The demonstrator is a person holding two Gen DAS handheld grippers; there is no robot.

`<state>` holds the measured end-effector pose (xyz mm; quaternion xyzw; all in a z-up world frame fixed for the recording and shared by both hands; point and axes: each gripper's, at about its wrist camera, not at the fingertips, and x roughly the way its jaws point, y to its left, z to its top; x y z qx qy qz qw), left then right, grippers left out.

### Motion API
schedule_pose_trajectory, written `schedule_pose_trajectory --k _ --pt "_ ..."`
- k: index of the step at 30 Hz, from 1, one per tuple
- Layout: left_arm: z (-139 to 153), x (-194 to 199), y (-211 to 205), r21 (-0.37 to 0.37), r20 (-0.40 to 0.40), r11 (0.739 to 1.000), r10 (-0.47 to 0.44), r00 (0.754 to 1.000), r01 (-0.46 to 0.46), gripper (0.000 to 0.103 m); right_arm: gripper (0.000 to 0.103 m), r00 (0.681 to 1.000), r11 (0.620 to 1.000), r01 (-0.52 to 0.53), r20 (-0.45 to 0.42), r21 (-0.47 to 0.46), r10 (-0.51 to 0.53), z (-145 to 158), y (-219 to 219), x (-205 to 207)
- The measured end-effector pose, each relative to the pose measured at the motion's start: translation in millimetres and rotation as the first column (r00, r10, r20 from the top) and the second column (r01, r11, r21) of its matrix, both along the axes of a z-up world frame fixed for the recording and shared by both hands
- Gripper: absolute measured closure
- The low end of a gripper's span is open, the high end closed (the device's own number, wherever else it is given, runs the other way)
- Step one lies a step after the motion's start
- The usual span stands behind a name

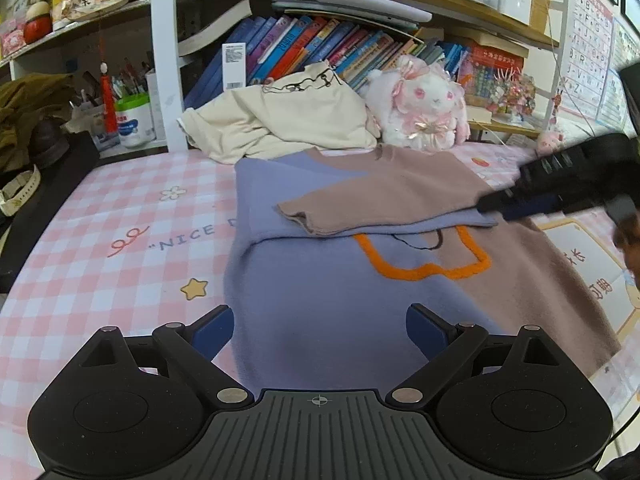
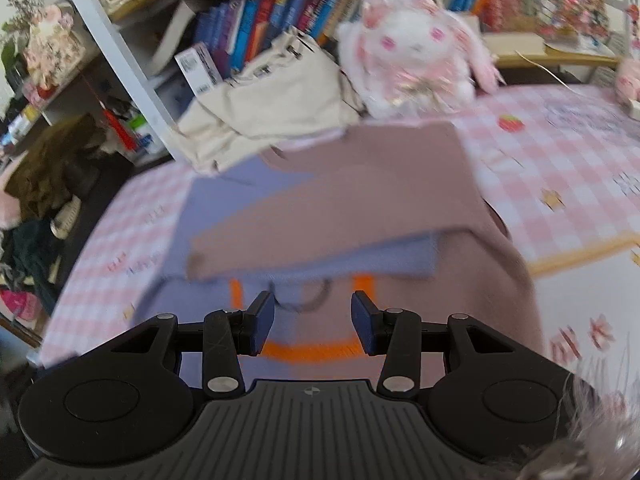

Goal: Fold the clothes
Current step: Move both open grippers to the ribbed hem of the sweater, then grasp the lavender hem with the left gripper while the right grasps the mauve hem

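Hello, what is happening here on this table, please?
A person is folding a purple and brown sweater on a pink checked tablecloth, with a gripper in each hand. One brown sleeve already lies folded across the body. Both the left gripper and the right gripper are open above the sweater and hold nothing. A cream garment lies unfolded behind, beside a plush rabbit.

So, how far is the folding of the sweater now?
Done: one sleeve of the purple and brown sweater lies folded across its body. In hand: nothing; left gripper and right gripper have open jaws. Left: the remaining folds, and the crumpled cream garment behind.
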<state>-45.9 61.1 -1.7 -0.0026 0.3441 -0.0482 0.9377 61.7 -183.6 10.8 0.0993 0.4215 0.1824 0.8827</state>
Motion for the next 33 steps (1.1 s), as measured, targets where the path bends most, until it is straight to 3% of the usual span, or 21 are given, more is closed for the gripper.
schedule_pose_trajectory --k 9,17,24,33 --pt "-5 -6 4 -0.007 -0.051 1.0 0.024 0.998 -0.025 0.008 0.056 1.0 0.994 -0.002 -0.023 -0.111 0.0 -21 -30 -56" --pt "-9 -14 18 -0.033 -0.109 0.996 0.076 0.991 -0.08 0.008 0.044 0.997 0.991 0.056 -0.053 -0.121 -0.063 -32 -59 -89" --pt "-16 -16 29 -0.048 -0.179 0.99 0.125 0.976 -0.136 0.008 0.044 0.989 0.987 0.116 -0.08 -0.114 -0.125 -35 -83 -101" --pt "-21 -27 33 -0.067 -0.232 0.988 0.117 0.966 -0.136 0.009 0.045 0.978 0.979 0.154 -0.119 -0.133 -0.17 -40 -100 -106"
